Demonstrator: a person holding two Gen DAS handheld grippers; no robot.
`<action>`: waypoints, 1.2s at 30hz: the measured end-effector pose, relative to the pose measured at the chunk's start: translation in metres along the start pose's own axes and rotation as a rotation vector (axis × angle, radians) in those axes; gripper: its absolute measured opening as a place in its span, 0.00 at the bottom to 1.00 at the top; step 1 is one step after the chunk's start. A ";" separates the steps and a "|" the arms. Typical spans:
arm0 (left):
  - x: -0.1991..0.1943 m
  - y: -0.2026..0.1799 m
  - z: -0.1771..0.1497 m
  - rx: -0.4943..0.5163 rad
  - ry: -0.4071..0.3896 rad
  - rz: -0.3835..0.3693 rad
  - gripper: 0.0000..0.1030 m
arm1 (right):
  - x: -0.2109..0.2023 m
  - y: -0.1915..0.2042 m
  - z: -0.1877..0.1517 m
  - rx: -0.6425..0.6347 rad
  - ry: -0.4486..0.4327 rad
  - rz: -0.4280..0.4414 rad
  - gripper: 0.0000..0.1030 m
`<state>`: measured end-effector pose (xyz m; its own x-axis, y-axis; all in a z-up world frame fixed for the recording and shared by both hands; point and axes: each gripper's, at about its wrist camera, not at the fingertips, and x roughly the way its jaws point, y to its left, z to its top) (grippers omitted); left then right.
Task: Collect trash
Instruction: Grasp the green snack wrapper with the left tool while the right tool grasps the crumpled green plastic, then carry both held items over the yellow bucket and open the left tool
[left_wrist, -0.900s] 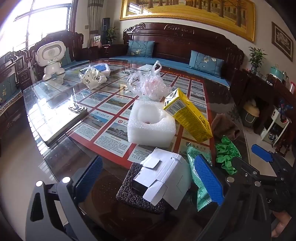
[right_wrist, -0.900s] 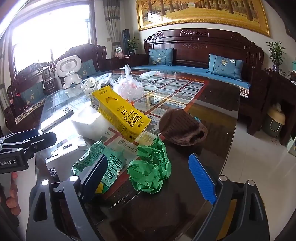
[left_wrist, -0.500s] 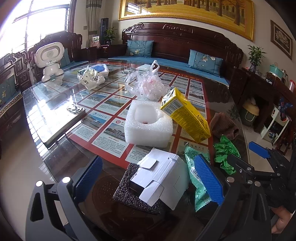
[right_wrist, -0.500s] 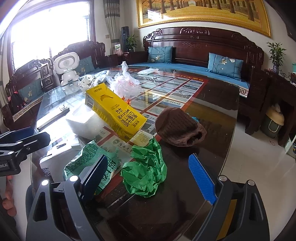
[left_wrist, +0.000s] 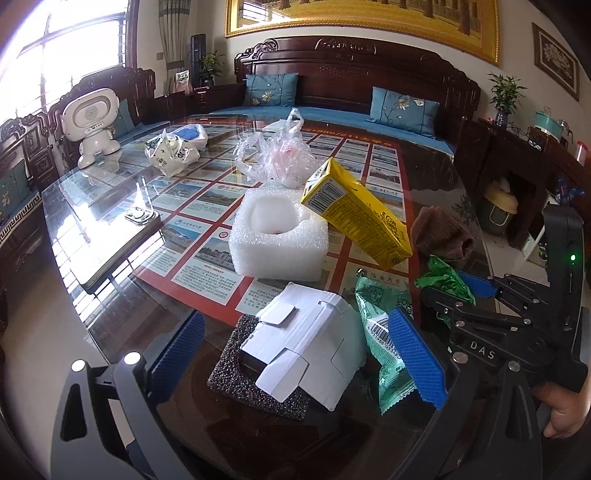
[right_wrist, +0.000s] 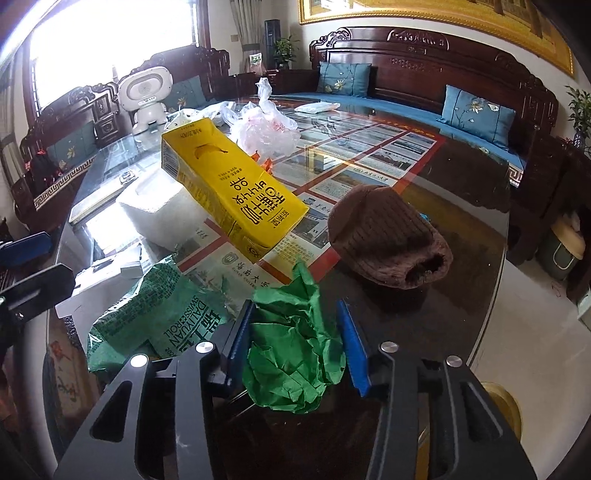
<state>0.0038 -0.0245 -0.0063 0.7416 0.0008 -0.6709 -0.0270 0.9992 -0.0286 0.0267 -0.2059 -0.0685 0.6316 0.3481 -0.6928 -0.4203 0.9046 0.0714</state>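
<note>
Jaws of the right hand-held gripper now flank green paper.

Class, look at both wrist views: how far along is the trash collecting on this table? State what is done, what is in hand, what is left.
Done: nothing looks collected yet. In hand: the right gripper is shut on the crumpled green paper; the left gripper is open around the white cardboard box. Left: the yellow carton, green snack wrapper, white foam block and clear plastic bag.
</note>
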 end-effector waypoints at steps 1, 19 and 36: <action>0.001 -0.002 -0.001 0.003 0.010 -0.005 0.96 | -0.003 -0.003 0.000 0.008 -0.006 0.005 0.40; 0.002 -0.066 -0.014 0.100 0.057 -0.087 0.96 | -0.066 -0.044 -0.022 0.087 -0.127 0.007 0.38; 0.039 -0.072 -0.023 -0.016 0.216 -0.206 0.44 | -0.084 -0.060 -0.037 0.146 -0.155 0.022 0.38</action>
<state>0.0191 -0.0973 -0.0469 0.5727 -0.2123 -0.7918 0.0979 0.9767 -0.1910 -0.0255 -0.2982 -0.0408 0.7206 0.3917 -0.5721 -0.3436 0.9184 0.1961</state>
